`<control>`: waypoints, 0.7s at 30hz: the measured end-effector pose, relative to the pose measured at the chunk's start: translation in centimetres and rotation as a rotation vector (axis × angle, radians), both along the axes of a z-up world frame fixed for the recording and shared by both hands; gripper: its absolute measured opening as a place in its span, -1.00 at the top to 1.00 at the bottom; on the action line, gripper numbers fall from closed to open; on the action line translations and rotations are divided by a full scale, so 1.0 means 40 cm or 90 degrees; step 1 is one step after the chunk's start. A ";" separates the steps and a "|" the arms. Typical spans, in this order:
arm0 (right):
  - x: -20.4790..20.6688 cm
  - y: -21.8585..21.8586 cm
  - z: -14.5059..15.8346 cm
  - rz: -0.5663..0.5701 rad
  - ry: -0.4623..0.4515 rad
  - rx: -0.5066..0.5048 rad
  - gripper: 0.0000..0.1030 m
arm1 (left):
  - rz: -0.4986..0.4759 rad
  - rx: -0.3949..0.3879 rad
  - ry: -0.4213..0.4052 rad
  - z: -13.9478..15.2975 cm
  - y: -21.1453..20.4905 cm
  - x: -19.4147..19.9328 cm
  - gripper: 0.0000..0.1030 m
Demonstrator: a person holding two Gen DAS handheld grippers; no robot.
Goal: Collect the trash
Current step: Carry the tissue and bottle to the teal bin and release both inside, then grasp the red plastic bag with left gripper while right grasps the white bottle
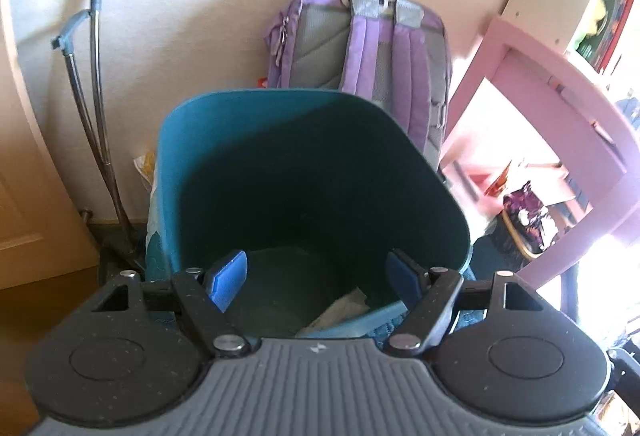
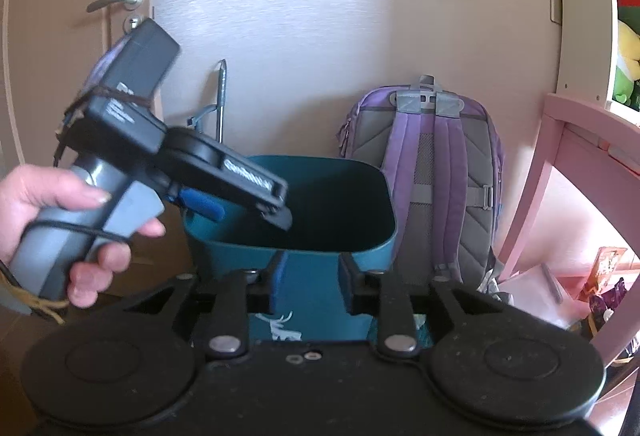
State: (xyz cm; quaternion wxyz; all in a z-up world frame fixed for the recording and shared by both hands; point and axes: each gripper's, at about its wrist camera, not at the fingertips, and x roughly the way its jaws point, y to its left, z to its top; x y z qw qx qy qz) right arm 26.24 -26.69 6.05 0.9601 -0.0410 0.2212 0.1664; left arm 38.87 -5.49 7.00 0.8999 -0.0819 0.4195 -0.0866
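Hanging over the bin (image 1: 256, 140), the left gripper (image 1: 316, 278) is wide apart and empty. Some paper (image 1: 340, 310) lies inside, near. The right gripper (image 2: 311, 282) waits apart, empty. More trash may remain.

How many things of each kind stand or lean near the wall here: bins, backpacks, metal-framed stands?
Teal bin: 1
Purple backpack: 1
Metal-framed stand leaning on the wall: 1
Total: 3
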 end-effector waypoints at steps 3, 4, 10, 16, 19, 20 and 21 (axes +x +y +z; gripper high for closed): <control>-0.026 -0.004 0.001 0.001 0.005 0.002 0.22 | 0.002 -0.006 -0.016 0.017 0.020 -0.041 -0.50; -0.034 -0.005 0.000 0.003 0.010 0.002 0.21 | -0.002 -0.008 -0.020 0.020 0.025 -0.053 -0.53; -0.076 0.003 -0.031 0.012 0.031 0.001 0.01 | -0.017 0.010 -0.060 0.025 0.064 -0.131 -0.54; -0.091 0.014 -0.127 0.020 0.083 0.007 -0.14 | -0.008 0.031 -0.090 -0.039 0.141 -0.214 -0.60; -0.095 0.017 -0.203 0.012 0.117 0.023 -0.21 | 0.011 0.032 -0.091 -0.100 0.184 -0.238 -0.69; -0.098 0.016 -0.233 0.008 0.128 0.030 -0.22 | 0.015 0.033 -0.093 -0.126 0.198 -0.246 -0.76; -0.098 0.016 -0.269 -0.001 0.142 0.038 -0.26 | 0.017 0.037 -0.097 -0.153 0.210 -0.254 -0.91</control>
